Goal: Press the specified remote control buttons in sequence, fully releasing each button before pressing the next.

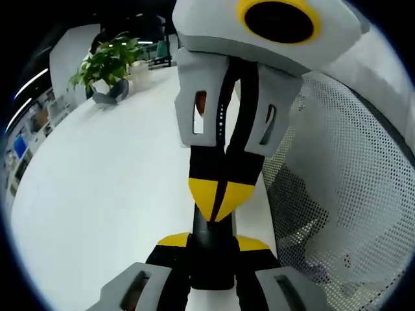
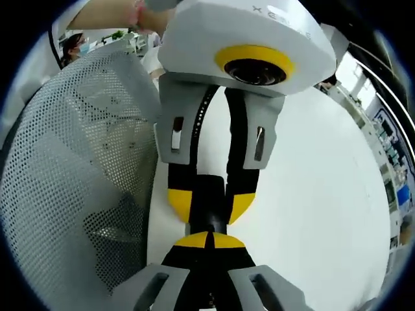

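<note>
The left tongs (image 1: 211,249) grip one end of the black remote control (image 1: 211,256); the right tongs (image 2: 209,243), tips closed, meet its other end above the white worktop (image 1: 97,194). Press progress cannot be judged.

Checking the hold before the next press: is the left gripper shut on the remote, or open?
Shut on it. The black remote sits pinched between the yellow pads of the left gripper, touching both.
</note>
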{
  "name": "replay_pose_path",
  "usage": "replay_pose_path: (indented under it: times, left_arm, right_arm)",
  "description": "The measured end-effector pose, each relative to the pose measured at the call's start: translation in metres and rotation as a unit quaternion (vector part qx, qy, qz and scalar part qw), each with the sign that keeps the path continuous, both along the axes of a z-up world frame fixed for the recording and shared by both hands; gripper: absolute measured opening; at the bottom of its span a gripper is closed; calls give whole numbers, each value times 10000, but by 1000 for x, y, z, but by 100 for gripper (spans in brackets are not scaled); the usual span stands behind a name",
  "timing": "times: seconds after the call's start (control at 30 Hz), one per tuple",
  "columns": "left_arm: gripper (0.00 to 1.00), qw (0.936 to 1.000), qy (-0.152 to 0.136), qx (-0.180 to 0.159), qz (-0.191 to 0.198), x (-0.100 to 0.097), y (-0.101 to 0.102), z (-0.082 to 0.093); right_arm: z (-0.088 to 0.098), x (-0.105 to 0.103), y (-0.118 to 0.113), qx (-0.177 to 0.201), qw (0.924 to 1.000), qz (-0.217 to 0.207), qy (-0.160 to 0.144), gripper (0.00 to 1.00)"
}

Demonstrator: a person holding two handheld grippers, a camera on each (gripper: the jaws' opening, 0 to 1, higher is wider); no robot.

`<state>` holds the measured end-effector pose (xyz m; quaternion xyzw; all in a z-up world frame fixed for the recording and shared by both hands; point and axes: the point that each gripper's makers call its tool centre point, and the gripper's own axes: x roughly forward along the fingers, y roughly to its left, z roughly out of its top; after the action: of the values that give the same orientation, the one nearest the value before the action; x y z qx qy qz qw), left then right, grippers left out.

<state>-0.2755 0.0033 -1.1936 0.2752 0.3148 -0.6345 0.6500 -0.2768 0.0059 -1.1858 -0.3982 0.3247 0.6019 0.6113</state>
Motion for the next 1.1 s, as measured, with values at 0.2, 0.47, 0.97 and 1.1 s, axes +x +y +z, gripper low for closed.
replay_pose_path:
  times: [0.2,0.47,0.97,1.1]
  left_arm:
    - [24,10000,5,-2,0,1,0,0]
    - [24,10000,-11,7,16,1,0,-1]
    - [24,9998,10,157,-88,1,-1,-1]
    - [24,9997,-11,249,-84,0,-1,-1]
  right_arm:
    - [0,1,0,-39,9999,50,-135,0]
    - [1,-7,5,168,9998,-16,137,0]
    - [1,-4,5,397,9990,-201,47,0]
    - [3,-3,5,708,9967,-333,219,0]
